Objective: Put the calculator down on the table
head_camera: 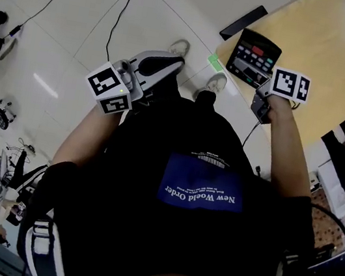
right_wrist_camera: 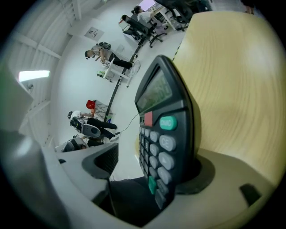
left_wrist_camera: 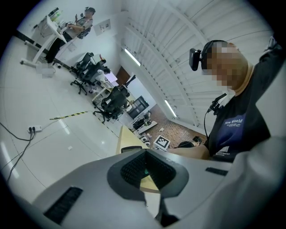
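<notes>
The black calculator (head_camera: 254, 56) (right_wrist_camera: 165, 134), with grey keys and a red and a green one, is at the near corner of the pale wooden table (head_camera: 309, 39) (right_wrist_camera: 232, 80). My right gripper (head_camera: 262, 85) (right_wrist_camera: 154, 167) is open around its lower end. In the right gripper view the calculator stands on edge against the right jaw, and the left pad (right_wrist_camera: 105, 163) is clear of it with a gap. Over the floor to the left of the table, my left gripper (head_camera: 162, 66) (left_wrist_camera: 146, 166) is shut with nothing in it.
A long flat black object (head_camera: 243, 22) lies at the table's left edge beyond the calculator. Cables (head_camera: 123, 6) run over the white floor. Office chairs (left_wrist_camera: 114, 98) and desks stand far off, with a person (left_wrist_camera: 82, 22) at one of them.
</notes>
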Available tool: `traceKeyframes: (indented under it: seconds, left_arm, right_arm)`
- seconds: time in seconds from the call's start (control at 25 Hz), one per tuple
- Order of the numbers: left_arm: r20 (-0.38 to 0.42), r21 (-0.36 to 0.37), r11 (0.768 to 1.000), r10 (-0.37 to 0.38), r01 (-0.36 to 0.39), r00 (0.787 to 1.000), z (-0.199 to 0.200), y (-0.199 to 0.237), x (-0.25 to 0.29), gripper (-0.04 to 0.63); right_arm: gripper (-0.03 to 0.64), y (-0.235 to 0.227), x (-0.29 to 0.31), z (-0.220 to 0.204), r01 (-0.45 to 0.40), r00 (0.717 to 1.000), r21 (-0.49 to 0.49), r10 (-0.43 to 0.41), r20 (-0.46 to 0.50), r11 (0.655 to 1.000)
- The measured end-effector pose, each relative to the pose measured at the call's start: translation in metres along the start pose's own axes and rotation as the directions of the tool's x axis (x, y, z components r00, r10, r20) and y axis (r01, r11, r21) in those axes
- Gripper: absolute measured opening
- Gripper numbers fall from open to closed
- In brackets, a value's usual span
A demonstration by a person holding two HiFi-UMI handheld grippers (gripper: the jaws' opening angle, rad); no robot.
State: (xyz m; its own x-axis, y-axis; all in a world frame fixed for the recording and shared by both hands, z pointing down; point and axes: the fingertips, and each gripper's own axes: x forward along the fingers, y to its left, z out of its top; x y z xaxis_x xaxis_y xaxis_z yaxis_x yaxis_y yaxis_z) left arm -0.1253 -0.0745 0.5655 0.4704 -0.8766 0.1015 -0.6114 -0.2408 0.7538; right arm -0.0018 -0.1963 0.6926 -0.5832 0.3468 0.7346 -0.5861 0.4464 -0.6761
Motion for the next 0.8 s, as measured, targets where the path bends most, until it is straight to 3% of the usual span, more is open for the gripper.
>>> traceKeyframes:
  seconds: [0.2, 0.4, 0.64, 0.8]
  left_arm:
    - [-0.009, 0.002, 1.0, -0.006, 0.006, 1.0, 0.0, -0.001, 0.006, 0.006]
    - [-0.011, -0.012, 1.0, -0.001, 0.001, 1.0, -0.001, 0.003, 0.005, 0.006]
    - [-0.008, -0.007, 1.0, -0.024, 0.024, 1.0, 0.004, 0.0, 0.017, 0.006]
    - [-0.01, -0.002, 1.0, -0.03, 0.03, 1.0, 0.004, 0.0, 0.016, 0.006]
  right_arm:
    - [0.36, 0.0, 0.006, -0.002, 0.019, 0.999, -0.019, -0.02, -0.039, 1.0]
    - [0.387, -0.008, 0.008, -0.01, 0.13, 0.986, -0.127, -0.142, -0.086, 0.983]
    - [0.456, -0.019, 0.011, -0.015, 0.285, 0.944, -0.289, -0.319, -0.077, 0.914]
    - [0.46, -0.04, 0.003, -0.015, 0.372, 0.912, -0.349, -0.409, -0.035, 0.86]
